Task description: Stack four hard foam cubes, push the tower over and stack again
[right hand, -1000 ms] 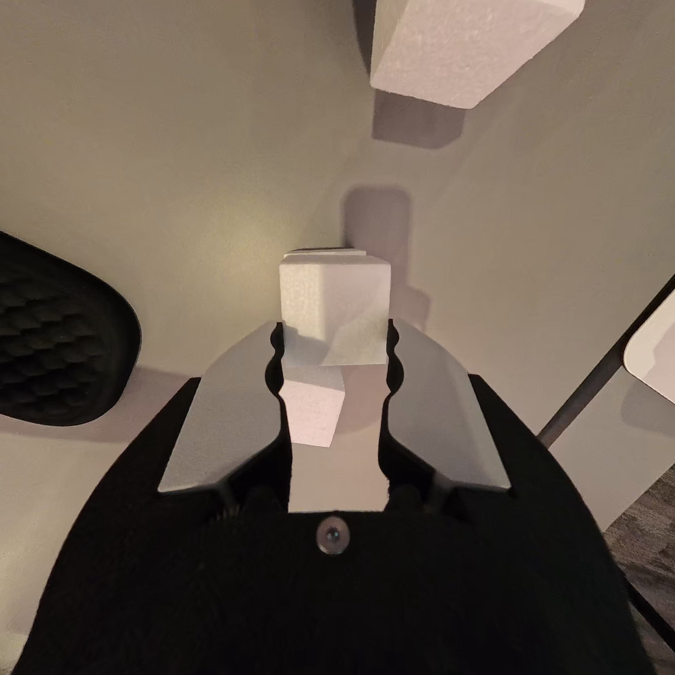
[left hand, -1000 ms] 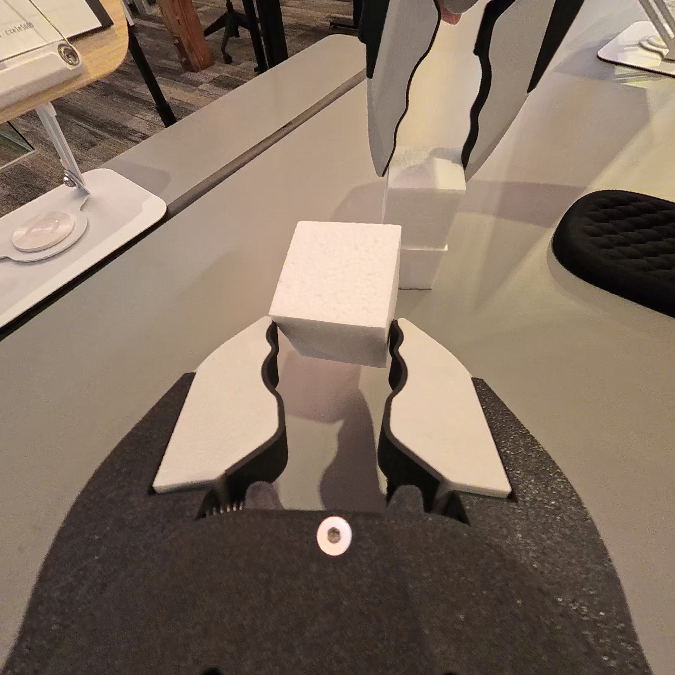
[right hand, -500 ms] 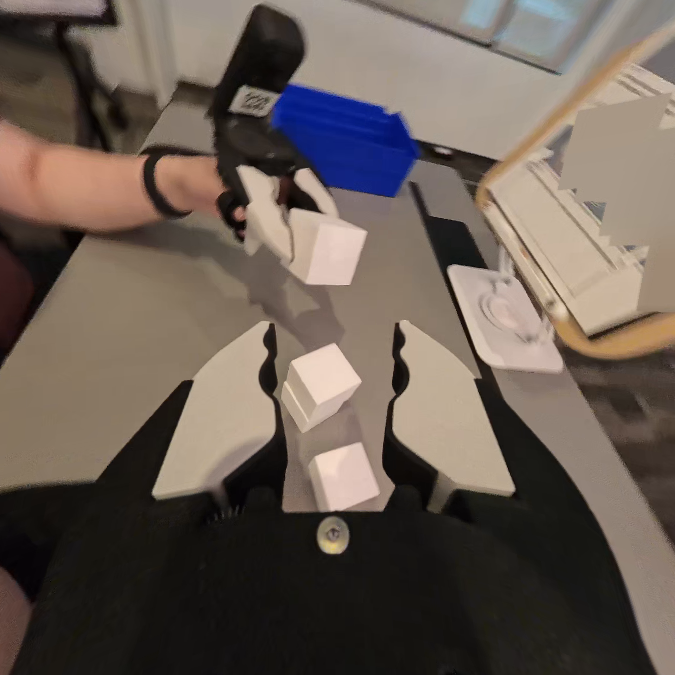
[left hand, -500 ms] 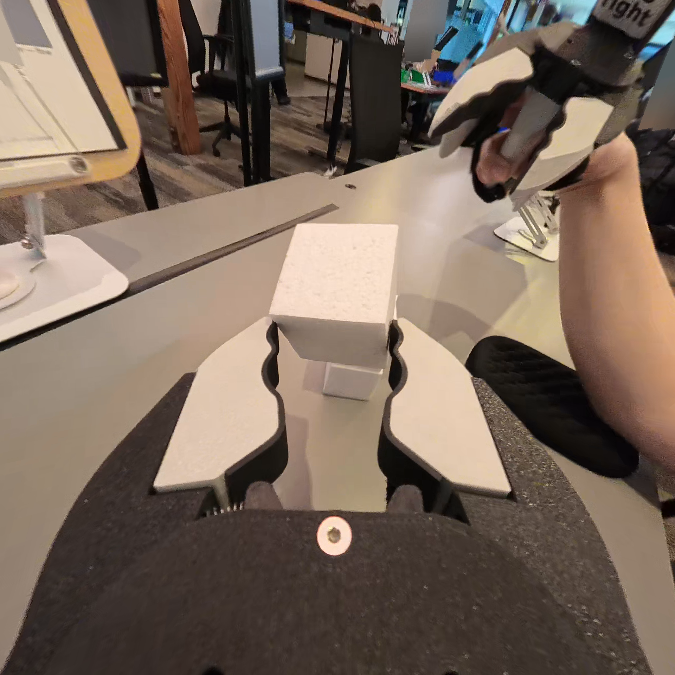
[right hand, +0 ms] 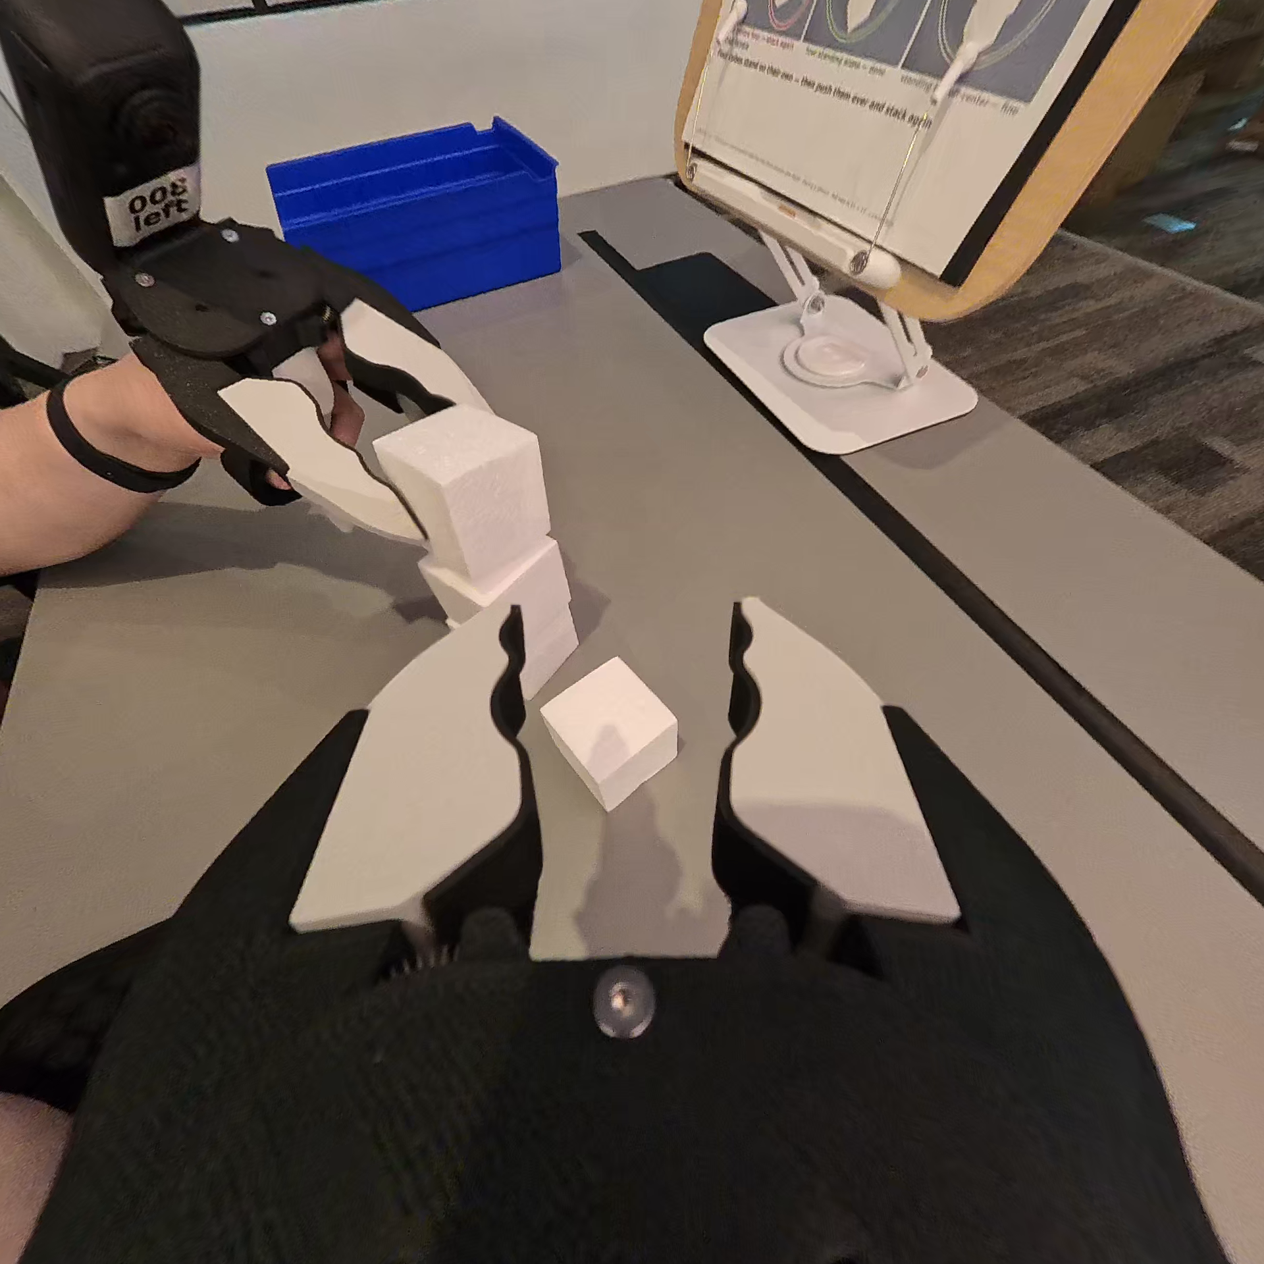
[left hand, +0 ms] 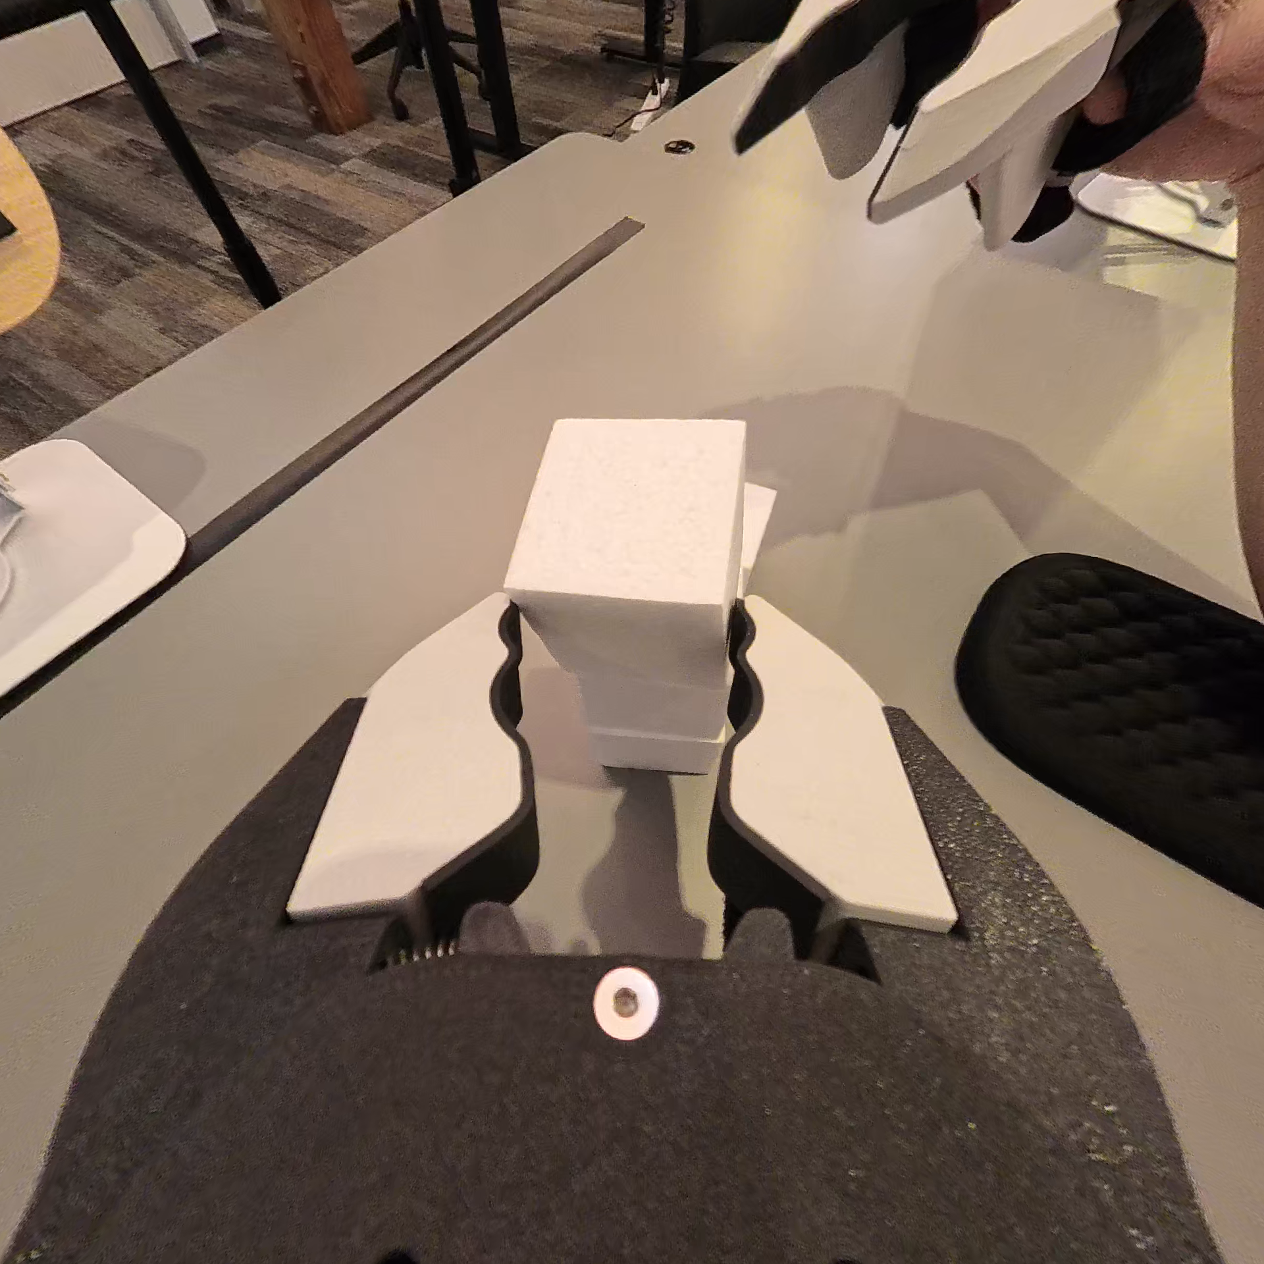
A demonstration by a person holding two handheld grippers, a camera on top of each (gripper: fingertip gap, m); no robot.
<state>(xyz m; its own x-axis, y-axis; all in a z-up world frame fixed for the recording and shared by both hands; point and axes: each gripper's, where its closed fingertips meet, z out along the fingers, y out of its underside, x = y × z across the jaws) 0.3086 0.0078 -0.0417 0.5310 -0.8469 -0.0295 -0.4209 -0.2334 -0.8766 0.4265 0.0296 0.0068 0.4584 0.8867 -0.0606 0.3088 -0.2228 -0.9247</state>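
White foam, the loose cube [right hand: 609, 730] lies on the tabletop [right hand: 718, 479] between my right gripper's [right hand: 622, 636] empty, parted jaws; beyond, my left gripper [right hand: 410, 472] clamps the third cube [right hand: 472, 492] atop the stack [right hand: 520, 602].

Grey table in an office with dark plank flooring

The table [right hand: 684, 424] ran toward a pale wall [right hand: 410, 61] at 12 o'clock; a blue bin [right hand: 417, 226] stood at 11, a wood-framed board on a white stand [right hand: 841, 369] at 2, and black desk legs [left hand: 185, 157] on the floor [left hand: 287, 198].
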